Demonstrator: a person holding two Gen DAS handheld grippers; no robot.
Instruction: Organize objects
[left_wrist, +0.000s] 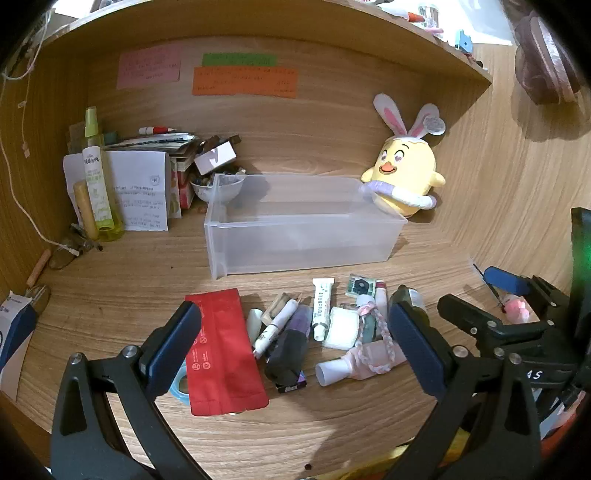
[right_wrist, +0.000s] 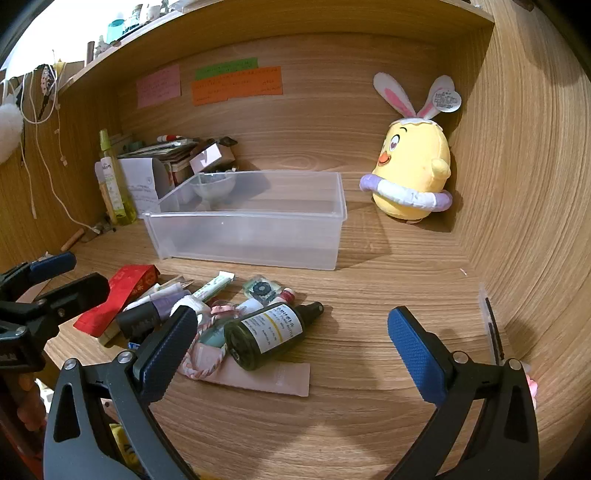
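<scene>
Currently, left wrist view: left hand-held gripper (left_wrist: 295, 339) spread, holding nothing; clear bin (left_wrist: 306, 254) empty beyond the clutter pile (left_wrist: 317, 328) on the surface. Right wrist view: right hand-held gripper (right_wrist: 291, 343) spread, empty; dark bottle (right_wrist: 266, 332) near. Sorting apparently not begun.

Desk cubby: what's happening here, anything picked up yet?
Nothing is held. Both the left gripper and the right gripper hover open above a pile of small toiletries, including a dark bottle and a red pouch. The clear plastic bin behind the pile looks empty, so sorting hasn't started.
</scene>
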